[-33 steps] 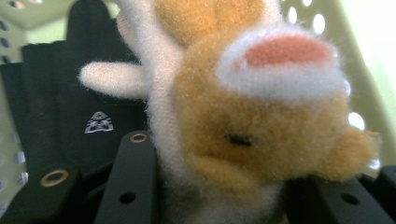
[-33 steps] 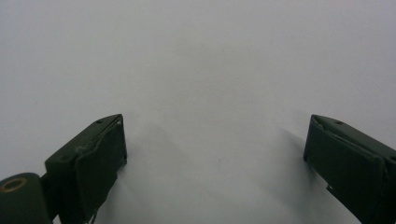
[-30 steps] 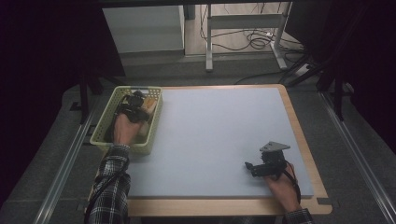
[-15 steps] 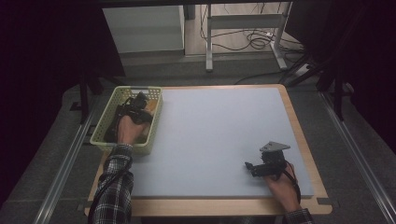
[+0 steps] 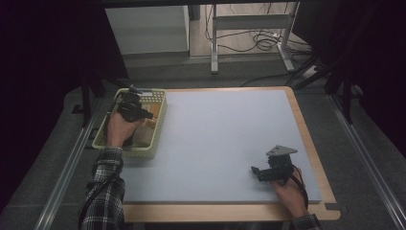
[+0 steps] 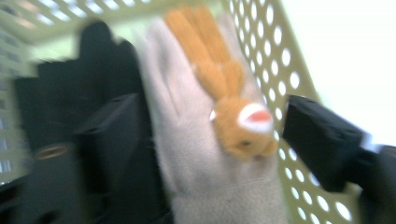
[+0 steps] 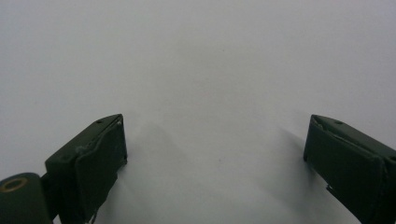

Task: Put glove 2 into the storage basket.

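Observation:
A beige fleece glove [image 6: 205, 154] with an orange animal face sewn on it lies in the pale green perforated basket [image 5: 158, 125], beside a black cloth item [image 6: 79, 98]. My left gripper [image 5: 146, 116] hovers over the basket. Its jaws have just been opening and now stand wide, with the glove [image 5: 145, 136] lying between them [image 6: 215, 135]; the right-hand pad is clear of the cloth. My right gripper [image 5: 256, 171] rests low on the blue-grey mat near the front right, open, with only bare mat between its jaws [image 7: 215, 140].
The basket [image 6: 280, 60] sits at the mat's left edge. The blue-grey mat [image 5: 225, 129] covers a wooden-rimmed table [image 5: 306, 139]. Beyond the far edge are a white cabinet [image 5: 148, 31], desk legs and floor cables [image 5: 258, 43].
My left gripper has shifted a little over the basket and lifted slightly. The right hand and gripper have stayed where they were.

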Motion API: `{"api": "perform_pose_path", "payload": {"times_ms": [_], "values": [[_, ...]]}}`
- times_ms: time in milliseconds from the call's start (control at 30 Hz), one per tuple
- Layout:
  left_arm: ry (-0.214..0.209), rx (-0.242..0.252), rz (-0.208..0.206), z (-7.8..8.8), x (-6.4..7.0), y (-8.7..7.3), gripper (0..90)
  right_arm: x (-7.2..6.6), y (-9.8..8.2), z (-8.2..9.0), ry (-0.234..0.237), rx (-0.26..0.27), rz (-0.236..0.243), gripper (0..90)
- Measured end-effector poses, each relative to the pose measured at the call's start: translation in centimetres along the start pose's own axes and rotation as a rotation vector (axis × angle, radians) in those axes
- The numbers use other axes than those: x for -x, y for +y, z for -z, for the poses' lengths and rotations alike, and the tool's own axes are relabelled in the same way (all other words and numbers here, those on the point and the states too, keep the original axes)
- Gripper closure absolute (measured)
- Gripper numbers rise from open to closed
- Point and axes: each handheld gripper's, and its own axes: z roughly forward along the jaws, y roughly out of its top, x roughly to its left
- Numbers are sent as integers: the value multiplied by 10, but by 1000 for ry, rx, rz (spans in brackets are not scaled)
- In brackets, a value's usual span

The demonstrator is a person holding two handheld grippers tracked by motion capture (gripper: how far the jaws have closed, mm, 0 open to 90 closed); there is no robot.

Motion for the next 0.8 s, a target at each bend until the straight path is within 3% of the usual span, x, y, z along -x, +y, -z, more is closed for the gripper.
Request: {"api": "perform_pose_path", "payload": {"times_ms": [33, 67, 100, 133, 167, 300, 467, 600, 700, 800], "values": [[21, 6, 2, 3, -2, -1, 333, 0, 0, 0, 0, 0, 0, 56], [82, -11, 0, 4, -6, -3, 505, 0, 0, 0, 0, 0, 0, 56], [82, -11, 0, 4, -6, -3, 582, 0, 0, 0, 0, 0, 0, 56], [115, -40, 10, -4, -11, -6, 632, 0, 0, 0, 0, 0, 0, 56], [115, -40, 10, -4, -11, -6, 665, 0, 0, 0, 0, 0, 0, 56], [113, -115, 24, -30, -14, -11, 720, 0, 0, 0, 1, 0, 0, 56], [39, -128, 16, -51, -2, -8, 762, 0, 0, 0, 0, 1, 2, 56], [56, -132, 6, -51, 3, -7, 780, 0, 0, 0, 0, 1, 0, 56], [79, -124, 7, -48, 1, -8, 721, 0, 0, 0, 1, 0, 1, 56], [99, -77, 2, -39, -4, -10, 571, 0, 0, 0, 1, 1, 1, 56]]}}
